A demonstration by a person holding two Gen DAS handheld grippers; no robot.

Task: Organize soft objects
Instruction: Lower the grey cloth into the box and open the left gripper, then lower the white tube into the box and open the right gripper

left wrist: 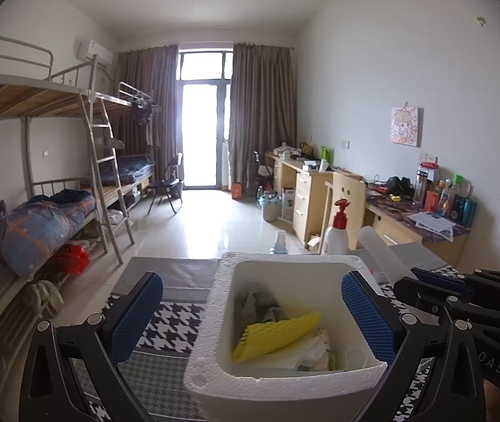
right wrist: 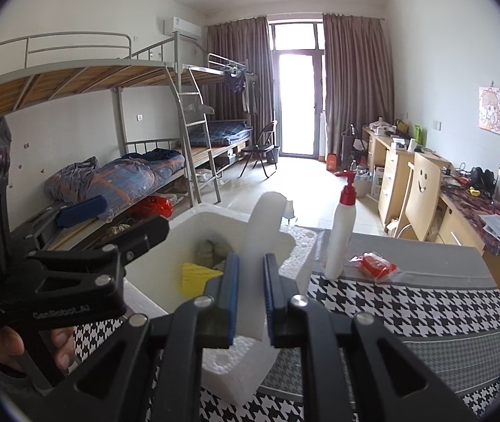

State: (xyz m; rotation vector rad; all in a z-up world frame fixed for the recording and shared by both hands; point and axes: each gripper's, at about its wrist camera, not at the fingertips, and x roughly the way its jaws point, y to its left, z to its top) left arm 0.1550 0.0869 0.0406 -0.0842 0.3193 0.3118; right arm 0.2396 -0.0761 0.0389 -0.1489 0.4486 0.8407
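Note:
A white foam box stands on the houndstooth tablecloth. Inside lie a yellow ribbed cloth, grey fabric and white soft pieces. My left gripper is open wide over the box. Its left pad is outside the left wall and its right pad is at the right wall, gripping nothing. My right gripper is shut on a white foam strip that stands upright over the box rim. In the left wrist view that strip rises from the right gripper at the box's right.
A white pump bottle with a red top and a red packet stand on the table right of the box. A hand holds the left gripper at the left. Bunk beds line the left wall, desks and a chair the right.

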